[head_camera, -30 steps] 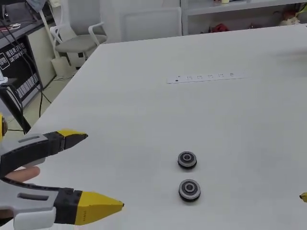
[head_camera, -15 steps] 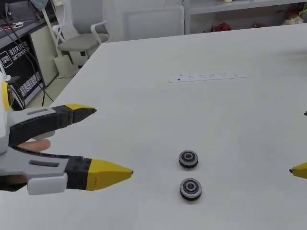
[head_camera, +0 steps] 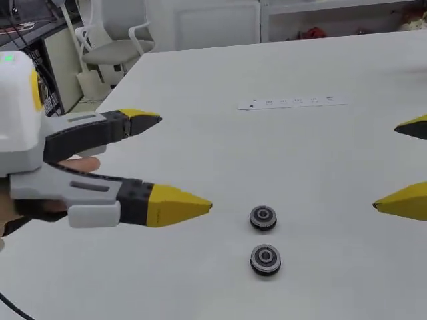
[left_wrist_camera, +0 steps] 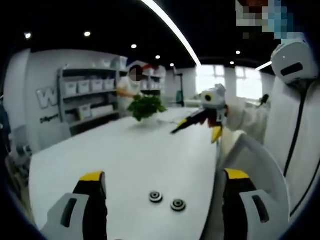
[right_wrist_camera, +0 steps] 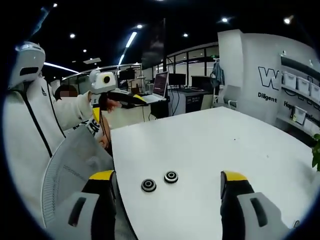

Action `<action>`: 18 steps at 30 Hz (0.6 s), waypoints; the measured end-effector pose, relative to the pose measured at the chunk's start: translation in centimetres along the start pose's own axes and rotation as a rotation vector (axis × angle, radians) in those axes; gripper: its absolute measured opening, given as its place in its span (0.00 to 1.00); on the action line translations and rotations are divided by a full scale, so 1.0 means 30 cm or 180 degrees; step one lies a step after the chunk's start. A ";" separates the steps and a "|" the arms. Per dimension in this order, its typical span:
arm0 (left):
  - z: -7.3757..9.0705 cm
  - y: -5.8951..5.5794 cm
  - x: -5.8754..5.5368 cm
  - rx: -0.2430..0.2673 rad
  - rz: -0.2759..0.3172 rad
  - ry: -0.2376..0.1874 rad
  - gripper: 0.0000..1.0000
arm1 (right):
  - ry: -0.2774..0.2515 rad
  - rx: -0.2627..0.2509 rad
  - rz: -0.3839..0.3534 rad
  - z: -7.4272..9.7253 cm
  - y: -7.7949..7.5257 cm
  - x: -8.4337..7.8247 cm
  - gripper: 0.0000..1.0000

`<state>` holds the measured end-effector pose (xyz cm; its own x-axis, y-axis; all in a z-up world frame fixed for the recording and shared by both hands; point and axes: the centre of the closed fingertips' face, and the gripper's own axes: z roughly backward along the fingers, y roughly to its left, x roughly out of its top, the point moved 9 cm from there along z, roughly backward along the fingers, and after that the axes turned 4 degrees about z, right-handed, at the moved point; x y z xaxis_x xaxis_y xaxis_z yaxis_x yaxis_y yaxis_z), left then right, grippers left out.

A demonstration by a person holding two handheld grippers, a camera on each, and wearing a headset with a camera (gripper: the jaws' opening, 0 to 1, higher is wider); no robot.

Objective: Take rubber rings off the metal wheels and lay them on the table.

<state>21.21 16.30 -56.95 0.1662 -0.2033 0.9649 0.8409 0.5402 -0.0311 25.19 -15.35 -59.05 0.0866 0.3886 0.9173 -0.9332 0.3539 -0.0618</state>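
Metal showed at the hubs of two small wheels, the farther wheel (head_camera: 263,217) and the nearer wheel (head_camera: 265,259), which were laid flat just beside each other on the white worktop (head_camera: 300,153), presumably so that both could be reached from either side. Dark rubber rings (head_camera: 265,271) were seen seated round their rims (none had yet been laid on the worktop). The left tool (head_camera: 185,163) was held released, its jaws spread wide and grasping nothing, raised above the worktop at the wheels' left and pointed across toward them. The right tool (head_camera: 385,167) was likewise held wide apart and empty at the wheels' right. These mirrored poses were judged to suit an approach from both sides.
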 end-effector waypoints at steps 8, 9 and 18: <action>-0.081 0.025 0.018 -0.0164 -0.0129 -0.0050 0.95 | -0.0053 0.0165 0.0110 -0.061 -0.008 0.045 0.79; -0.090 0.028 0.015 -0.0166 -0.0144 -0.0048 0.94 | -0.0054 0.0187 0.0117 -0.069 -0.008 0.046 0.78; -0.179 0.046 -0.041 -0.0236 -0.0188 -0.0046 0.90 | -0.0191 0.0371 0.0138 -0.159 -0.009 0.054 0.73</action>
<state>24.94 12.90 -59.58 0.1083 -0.2211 0.9692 0.8850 0.4656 0.0073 27.26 -10.76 -59.43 0.0276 0.3486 0.9369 -0.9701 0.2354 -0.0590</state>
